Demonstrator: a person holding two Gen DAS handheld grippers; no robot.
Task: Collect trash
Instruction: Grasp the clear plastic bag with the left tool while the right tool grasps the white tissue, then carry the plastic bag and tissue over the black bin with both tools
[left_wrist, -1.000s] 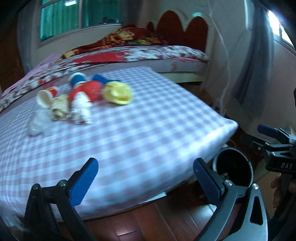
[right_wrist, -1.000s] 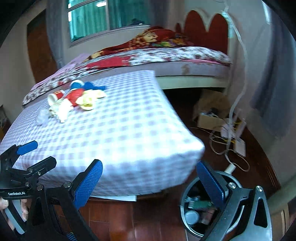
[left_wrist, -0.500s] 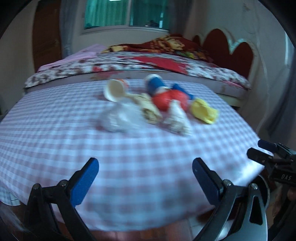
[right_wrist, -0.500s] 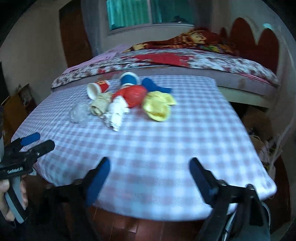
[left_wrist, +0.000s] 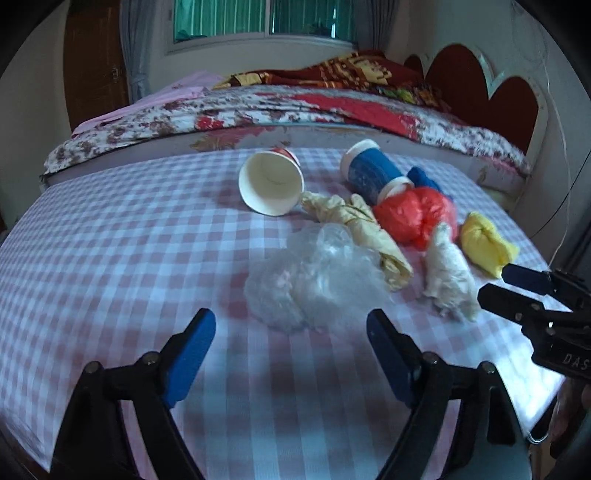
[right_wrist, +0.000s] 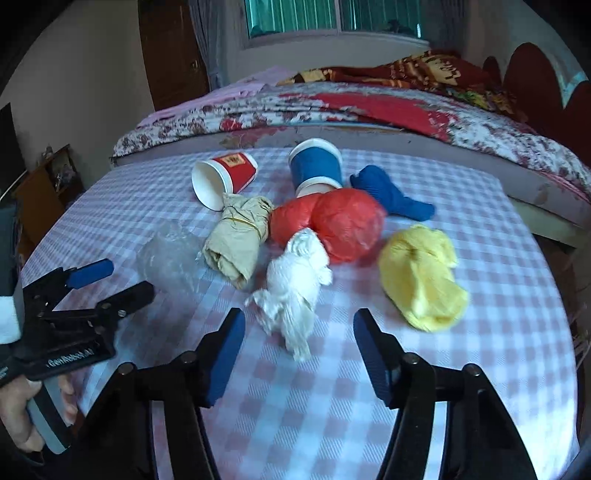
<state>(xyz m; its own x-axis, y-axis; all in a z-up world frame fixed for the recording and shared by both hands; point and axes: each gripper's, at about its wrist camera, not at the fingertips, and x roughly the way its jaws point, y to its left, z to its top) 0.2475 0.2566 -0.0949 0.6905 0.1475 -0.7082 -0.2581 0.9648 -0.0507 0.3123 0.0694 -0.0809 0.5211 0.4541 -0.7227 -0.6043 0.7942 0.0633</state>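
1. Approaching the trash pile: both grippers are hovering over the near part of the checked mattress, with all the trash lying ahead of the fingers.
2. Left gripper: its fingers are standing apart with nothing between them, having just been closing a little. The crumpled clear plastic bag is lying straight ahead, just beyond the tips.
3. Right gripper: its fingers are apart and empty too, having just been narrowing. The twisted white tissue wad is sitting directly ahead, its lower tail reaching toward the gap.
4. Tissue wad, axis: it is running lengthwise away from the fingers, roughly in line with the gripper, so the fingers are likely to close across its narrow width.
5. Nearer hand, judged: right for the tissue, left for the clear bag.
6. Remaining items, farther back:
   - rolled beige bag
   - red bag
   - yellow bag
   - blue scrap
   - red paper cup, tipped with its mouth facing the near left
   - blue cup.
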